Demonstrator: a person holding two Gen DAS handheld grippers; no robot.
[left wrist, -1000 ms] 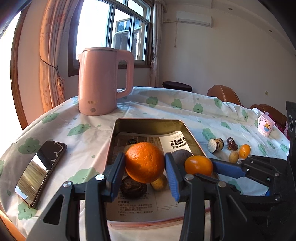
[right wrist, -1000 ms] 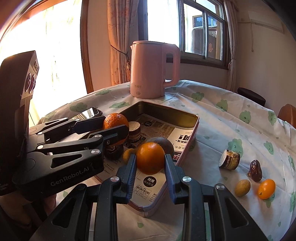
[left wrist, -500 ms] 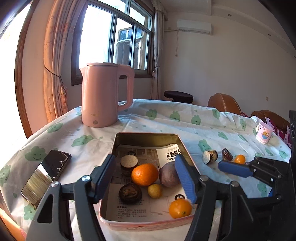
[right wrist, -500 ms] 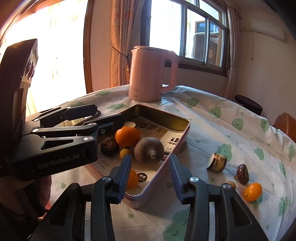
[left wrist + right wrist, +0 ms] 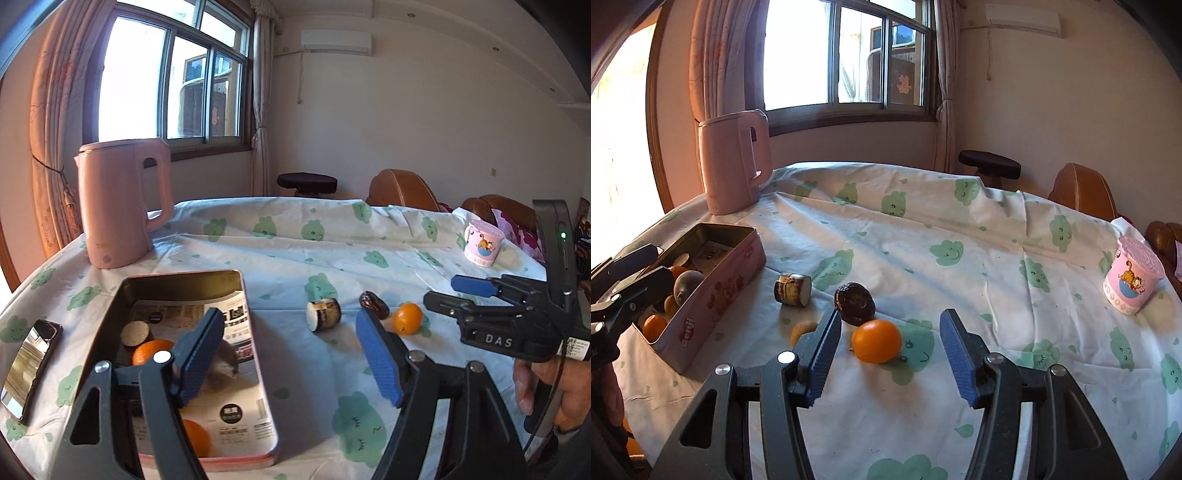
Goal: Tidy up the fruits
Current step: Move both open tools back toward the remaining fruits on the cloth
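Left wrist view: the left gripper (image 5: 291, 354), jaws wide and empty, hangs over the tin (image 5: 255, 354), which already holds several fruits; "DAS" marks the right gripper (image 5: 448, 291).

Right wrist view: the right gripper (image 5: 886, 350), spread wide, frames a small orange (image 5: 876, 340); three pieces beyond it await.

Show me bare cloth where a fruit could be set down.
Free: the wide stretch between the kettle and the pink cup. Crowded: beside the tin, around the small orange, dark fruit and cut stub.
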